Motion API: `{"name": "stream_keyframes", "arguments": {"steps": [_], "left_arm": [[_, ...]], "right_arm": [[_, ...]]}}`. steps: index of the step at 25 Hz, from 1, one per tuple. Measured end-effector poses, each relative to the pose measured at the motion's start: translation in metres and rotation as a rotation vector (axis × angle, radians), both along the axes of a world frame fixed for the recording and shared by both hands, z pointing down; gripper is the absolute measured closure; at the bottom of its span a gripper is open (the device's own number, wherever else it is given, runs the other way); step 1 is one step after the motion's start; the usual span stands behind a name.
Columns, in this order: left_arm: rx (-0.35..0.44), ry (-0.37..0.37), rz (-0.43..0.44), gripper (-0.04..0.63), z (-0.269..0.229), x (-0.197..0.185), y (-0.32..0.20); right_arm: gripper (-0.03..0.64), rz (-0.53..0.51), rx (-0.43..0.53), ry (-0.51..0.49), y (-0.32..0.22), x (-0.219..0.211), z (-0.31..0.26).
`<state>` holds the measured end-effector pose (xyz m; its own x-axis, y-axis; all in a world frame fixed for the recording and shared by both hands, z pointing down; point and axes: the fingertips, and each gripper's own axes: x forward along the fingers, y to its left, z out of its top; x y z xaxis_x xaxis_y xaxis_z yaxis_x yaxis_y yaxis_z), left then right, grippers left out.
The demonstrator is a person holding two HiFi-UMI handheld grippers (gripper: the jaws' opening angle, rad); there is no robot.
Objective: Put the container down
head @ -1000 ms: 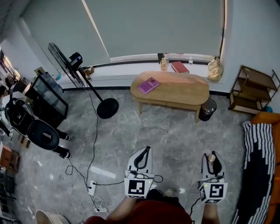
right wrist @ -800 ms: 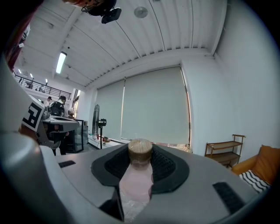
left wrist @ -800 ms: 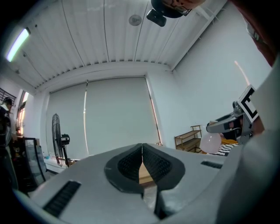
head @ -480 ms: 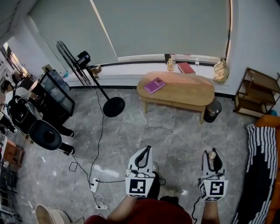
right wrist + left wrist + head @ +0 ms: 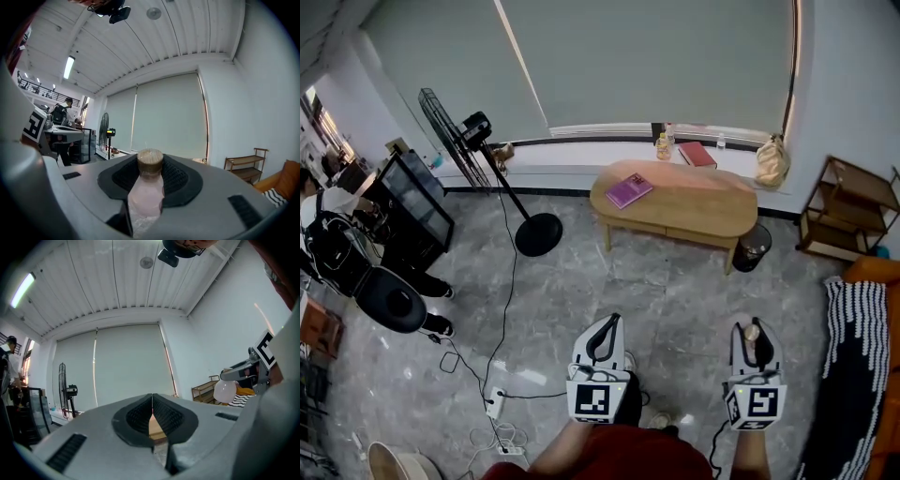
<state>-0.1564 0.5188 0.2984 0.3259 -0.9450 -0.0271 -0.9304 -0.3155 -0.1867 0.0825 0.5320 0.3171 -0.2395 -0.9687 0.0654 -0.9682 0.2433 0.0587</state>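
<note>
The container is a small pale pink bottle [image 5: 145,197] with a brown cap. It stands between the pads of my right gripper [image 5: 150,169], which is shut on it. In the head view the right gripper [image 5: 754,339] is at the lower right, held above the floor, and the bottle's cap [image 5: 753,331] shows at its tip. My left gripper [image 5: 605,336] hangs at the lower middle, shut and empty. In the left gripper view its pads [image 5: 140,417] meet, and the bottle [image 5: 224,391] shows at the right.
An oval wooden table [image 5: 694,204] with a purple book [image 5: 629,189] stands ahead by the window. A standing fan [image 5: 464,141], its round base [image 5: 536,234], a black bin [image 5: 751,246], a shelf [image 5: 848,211], floor cables [image 5: 495,403], a striped throw [image 5: 853,375] and a seated person [image 5: 337,244] surround me.
The room has shifted slightly in the head view as the person moves. Both grippers keep their pose, and the bottle stays in the right one.
</note>
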Motion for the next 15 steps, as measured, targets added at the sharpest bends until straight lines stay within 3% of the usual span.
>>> {"name": "stream_keyframes", "arguments": {"steps": [11,15], "left_arm": [[0.003,0.051,0.009,0.586,0.013,-0.042,-0.113],[-0.037,0.061,0.029,0.586,0.02,-0.055,-0.166]], "right_arm": [[0.482,-0.005,-0.008,0.054,-0.098,-0.042,0.002],[0.482,0.017,-0.03,0.052,-0.146,-0.059,0.003]]}}
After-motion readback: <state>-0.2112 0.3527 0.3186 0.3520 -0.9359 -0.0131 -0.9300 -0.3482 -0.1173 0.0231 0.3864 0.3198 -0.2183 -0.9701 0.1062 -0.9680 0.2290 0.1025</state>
